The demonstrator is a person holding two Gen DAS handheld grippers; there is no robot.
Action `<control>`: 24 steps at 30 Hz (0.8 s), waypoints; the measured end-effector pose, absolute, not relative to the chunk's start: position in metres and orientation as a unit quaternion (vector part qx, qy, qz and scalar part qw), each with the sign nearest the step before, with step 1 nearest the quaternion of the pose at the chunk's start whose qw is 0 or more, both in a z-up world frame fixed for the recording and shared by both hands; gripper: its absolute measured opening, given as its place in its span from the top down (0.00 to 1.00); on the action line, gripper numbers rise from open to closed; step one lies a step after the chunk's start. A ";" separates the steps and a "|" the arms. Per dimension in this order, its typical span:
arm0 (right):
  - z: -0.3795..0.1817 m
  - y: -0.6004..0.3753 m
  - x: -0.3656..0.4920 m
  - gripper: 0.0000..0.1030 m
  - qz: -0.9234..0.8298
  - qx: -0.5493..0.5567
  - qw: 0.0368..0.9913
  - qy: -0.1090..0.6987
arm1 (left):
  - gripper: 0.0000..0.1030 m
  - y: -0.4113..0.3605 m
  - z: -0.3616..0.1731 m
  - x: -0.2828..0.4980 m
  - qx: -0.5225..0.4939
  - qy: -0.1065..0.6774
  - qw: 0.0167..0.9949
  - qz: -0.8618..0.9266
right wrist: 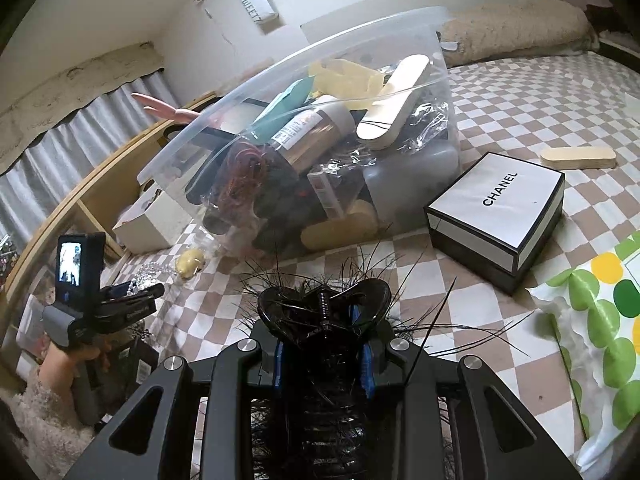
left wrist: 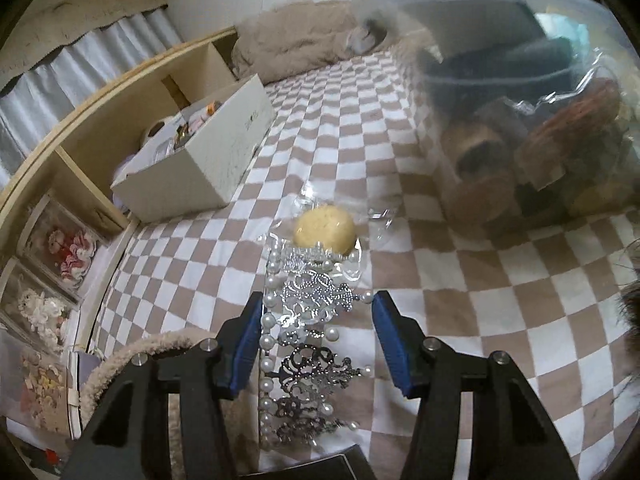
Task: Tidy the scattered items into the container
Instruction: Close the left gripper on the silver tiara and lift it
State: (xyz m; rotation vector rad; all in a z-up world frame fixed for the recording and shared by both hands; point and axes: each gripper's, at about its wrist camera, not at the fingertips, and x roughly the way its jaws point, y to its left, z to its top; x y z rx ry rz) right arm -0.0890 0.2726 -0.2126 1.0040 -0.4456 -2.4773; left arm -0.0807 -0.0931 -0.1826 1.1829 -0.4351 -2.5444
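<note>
At the far left of the right wrist view a hand (right wrist: 76,356) in a fuzzy cream sleeve holds the left gripper (right wrist: 136,294), whose small rear screen glows but shows nothing legible. Its own camera shows the jaws about half open over a silver tiara (left wrist: 310,344) edged with pearls, which lies on the checkered bedspread (left wrist: 460,280); the left blue pad sits at the pearl row, the right pad stands just off the tiara's points, and whether either pad presses cannot be told. Just beyond the tiara lies a yellow round item (left wrist: 325,229) in clear wrap, its nature unclear. Left of it an open cream box (left wrist: 208,148) bears faint print too small to read. On the wall hangs a paper tag reading "SWEET" (right wrist: 256,0), its last characters cut off. The clear plastic container (right wrist: 304,140) stands on the bed, crammed with things; a brown bottle (right wrist: 316,136) inside carries a label too blurred to read, and most of the contents overlap into shapes that cannot be told apart. In front, the right gripper (right wrist: 324,344) is clamped narrowly on a black feathered hair claw (right wrist: 324,300), near the container but outside it. Right of the container sits a black-and-white box printed "CHANEL" (right wrist: 500,208), with a wooden file (right wrist: 578,158) beyond and a green-and-yellow spotted cloth (right wrist: 600,300) cut off at the edge.
</note>
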 end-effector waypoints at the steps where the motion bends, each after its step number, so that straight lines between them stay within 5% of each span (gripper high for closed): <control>1: -0.212 0.273 -0.089 0.72 -0.893 0.362 0.214 -0.161 | 0.47 -0.091 -0.180 -0.079 0.406 -0.152 0.146 -0.889; 10: -0.208 0.277 -0.089 0.72 -0.894 0.354 0.217 -0.169 | 0.47 -0.074 -0.143 -0.060 0.364 -0.059 0.057 -0.928; 24: -0.198 0.298 -0.092 0.72 -0.896 0.337 0.209 -0.200 | 0.48 -0.042 -0.119 -0.045 0.360 0.170 -0.251 -0.882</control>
